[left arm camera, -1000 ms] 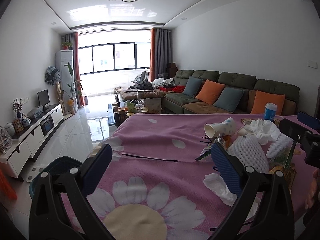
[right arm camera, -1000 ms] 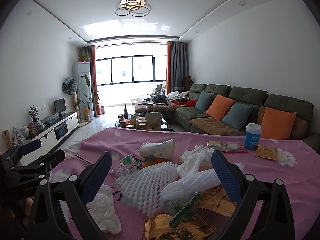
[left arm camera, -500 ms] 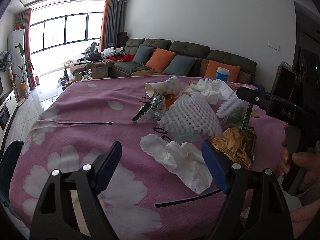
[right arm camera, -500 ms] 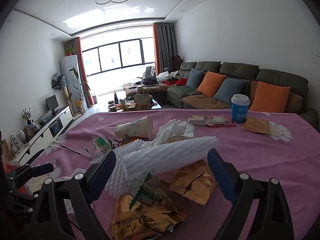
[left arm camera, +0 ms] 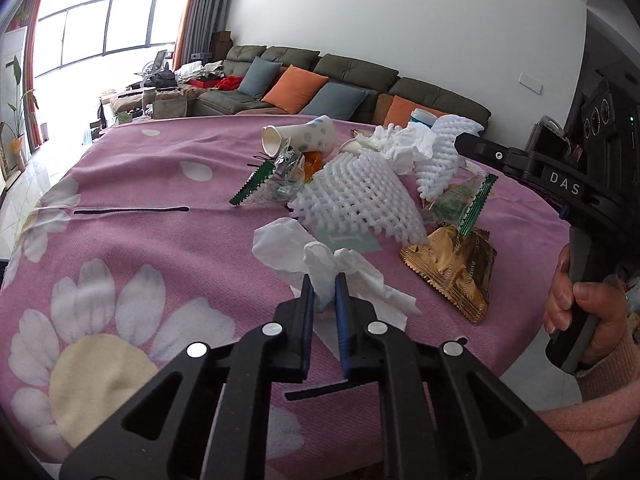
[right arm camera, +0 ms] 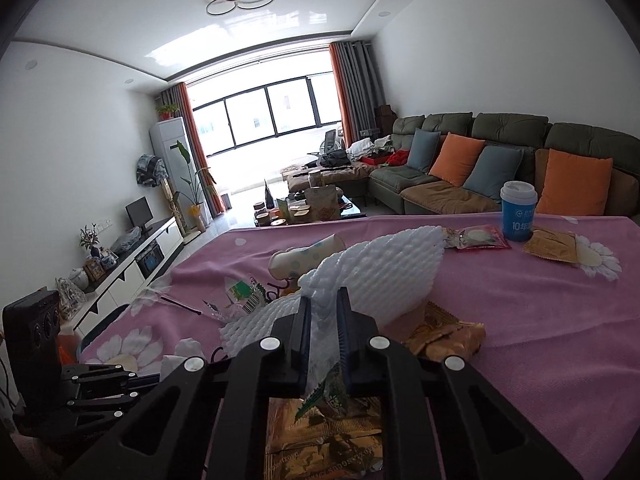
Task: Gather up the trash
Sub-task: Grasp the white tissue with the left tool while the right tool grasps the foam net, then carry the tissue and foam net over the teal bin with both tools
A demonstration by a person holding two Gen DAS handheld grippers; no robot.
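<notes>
Trash lies heaped on a pink flowered tablecloth (left arm camera: 140, 248). My left gripper (left arm camera: 323, 288) has its jaws closing, and its pads pinch a crumpled white tissue (left arm camera: 288, 248) at the near edge of the heap. My right gripper (right arm camera: 323, 308) also has its jaws closing, with its pads pressed on a white foam net sleeve (right arm camera: 392, 264) that rises from the pile. A second foam net (left arm camera: 356, 200), a spotted paper cup (left arm camera: 304, 138) on its side, a green-edged wrapper (left arm camera: 468, 200) and a gold foil wrapper (left arm camera: 452, 268) lie around them.
A blue lidded cup (right arm camera: 518, 216), a red-edged packet (right arm camera: 480, 238) and a tan packet (right arm camera: 552, 244) sit at the table's far right. A person's hand (left arm camera: 580, 312) holds the right gripper's handle. Beyond the table stand a sofa (right arm camera: 500, 148) and a TV cabinet (right arm camera: 132, 264).
Both grippers went from wide open to closed, the left onto the tissue, the right onto the foam net. The left gripper tipped downward and came closer to the tabletop.
</notes>
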